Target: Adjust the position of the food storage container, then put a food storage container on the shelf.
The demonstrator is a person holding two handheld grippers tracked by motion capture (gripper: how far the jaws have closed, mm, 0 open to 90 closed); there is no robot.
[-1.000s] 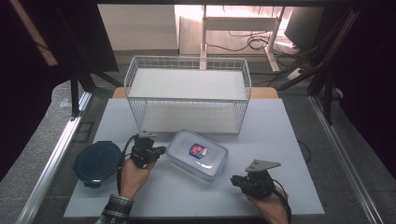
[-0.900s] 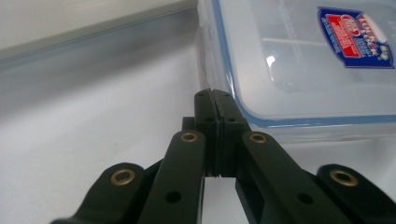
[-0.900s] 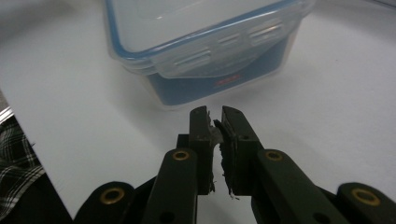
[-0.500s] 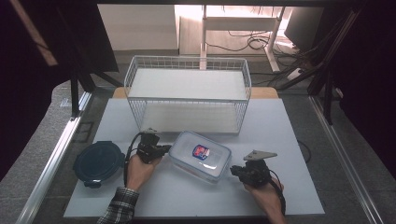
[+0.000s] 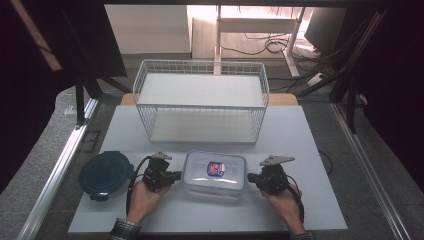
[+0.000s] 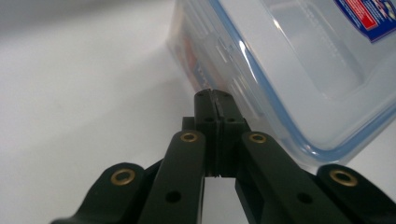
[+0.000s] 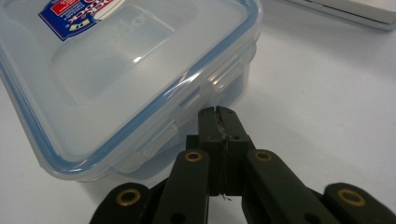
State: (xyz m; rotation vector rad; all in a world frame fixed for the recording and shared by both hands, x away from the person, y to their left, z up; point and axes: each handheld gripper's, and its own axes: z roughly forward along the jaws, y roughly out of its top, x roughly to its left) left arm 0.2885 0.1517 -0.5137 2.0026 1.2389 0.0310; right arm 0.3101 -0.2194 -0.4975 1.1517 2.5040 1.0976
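Clear lidded container (image 5: 215, 174) looking empty, left claw (image 5: 176, 175) and right claw (image 5: 250, 177) clenched at its sides, wire basket (image 5: 200, 75) empty

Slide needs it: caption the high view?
Both shut tools, left tool and right tool, flank a clear lidded container before a wire basket.

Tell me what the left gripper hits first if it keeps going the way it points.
The left gripper, jaws shut, points at the near side wall of the clear rectangular plastic container with the blue-sealed lid. It would likely meet that wall's side latch flap first; its tips look almost against it already.
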